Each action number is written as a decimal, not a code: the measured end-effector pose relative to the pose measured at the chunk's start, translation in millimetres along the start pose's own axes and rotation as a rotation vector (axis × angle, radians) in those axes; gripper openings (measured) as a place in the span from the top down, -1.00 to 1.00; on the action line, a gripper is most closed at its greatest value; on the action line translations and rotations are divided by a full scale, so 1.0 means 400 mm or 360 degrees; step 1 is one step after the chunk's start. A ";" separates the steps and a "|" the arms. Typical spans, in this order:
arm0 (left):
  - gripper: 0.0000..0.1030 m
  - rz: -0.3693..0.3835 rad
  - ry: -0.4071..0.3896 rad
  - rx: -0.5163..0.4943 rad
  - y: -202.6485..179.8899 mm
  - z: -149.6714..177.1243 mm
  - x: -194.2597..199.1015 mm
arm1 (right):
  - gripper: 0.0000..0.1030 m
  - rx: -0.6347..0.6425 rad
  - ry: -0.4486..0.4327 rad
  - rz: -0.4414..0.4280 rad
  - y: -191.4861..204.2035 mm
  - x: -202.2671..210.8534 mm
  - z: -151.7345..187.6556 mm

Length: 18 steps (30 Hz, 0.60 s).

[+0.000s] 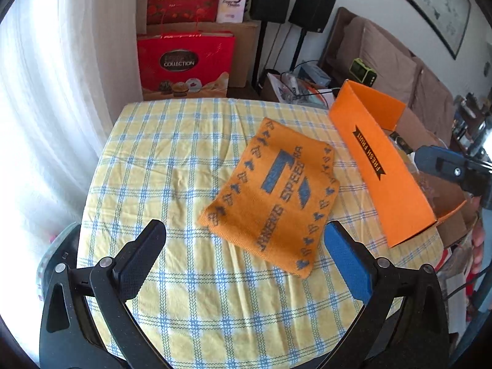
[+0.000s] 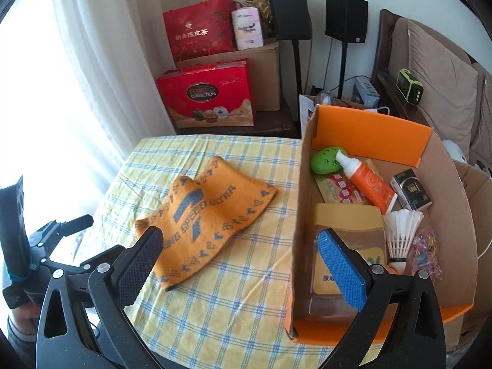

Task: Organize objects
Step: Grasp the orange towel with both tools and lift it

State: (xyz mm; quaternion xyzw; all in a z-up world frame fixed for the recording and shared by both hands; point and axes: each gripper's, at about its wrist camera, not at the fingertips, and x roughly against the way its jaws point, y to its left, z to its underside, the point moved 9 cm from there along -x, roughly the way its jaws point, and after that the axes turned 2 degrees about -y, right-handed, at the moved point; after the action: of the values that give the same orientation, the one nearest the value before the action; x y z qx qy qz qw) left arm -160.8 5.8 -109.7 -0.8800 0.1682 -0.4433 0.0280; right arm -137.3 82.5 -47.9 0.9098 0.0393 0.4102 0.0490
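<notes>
An orange towel [image 1: 270, 196] with blue lettering lies folded and a little rumpled on the yellow checked tablecloth [image 1: 160, 166]. My left gripper [image 1: 245, 226] hovers open over the towel's near corner, with nothing between its pads. To the right stands an orange cardboard box [image 1: 381, 166]. In the right wrist view my right gripper [image 2: 240, 233] is open, astride the box's left wall [image 2: 299, 215] and the towel [image 2: 209, 212]. The box holds an orange tube [image 2: 366, 181], a green case [image 2: 323, 160], a shuttlecock [image 2: 399, 233], a black packet [image 2: 412, 190] and a yellow-lidded jar [image 2: 347, 224].
Red gift bags [image 2: 206, 92] and cardboard boxes stand behind the table, with two black speakers [image 2: 289, 12] on stands. A white curtain [image 1: 46, 92] hangs at the left, a brown sofa [image 2: 436, 77] at the right. The left gripper [image 2: 61, 227] shows at the table's left edge.
</notes>
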 end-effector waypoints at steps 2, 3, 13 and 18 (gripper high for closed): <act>-1.00 0.0029 0.0033 0.0065 0.018 0.016 -0.017 | -0.79 0.0040 0.0018 -0.0035 0.023 -0.022 -0.019; -0.99 0.0039 0.0046 0.0087 0.023 0.021 -0.024 | -0.77 0.0064 0.0026 -0.0048 0.034 -0.033 -0.027; -0.83 0.0035 0.0107 0.0141 0.034 0.037 -0.085 | -0.32 0.0119 0.0197 -0.0005 0.042 -0.205 -0.080; -0.69 0.0082 0.0140 0.0219 0.040 0.040 -0.114 | -0.17 0.0105 0.0300 -0.0004 0.024 -0.300 -0.100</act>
State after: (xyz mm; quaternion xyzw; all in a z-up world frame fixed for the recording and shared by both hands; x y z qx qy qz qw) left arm -177.5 3.6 -157.7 -0.8511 0.1609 -0.4910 0.0923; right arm -246.5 61.8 -109.6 0.8682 0.0585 0.4924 0.0157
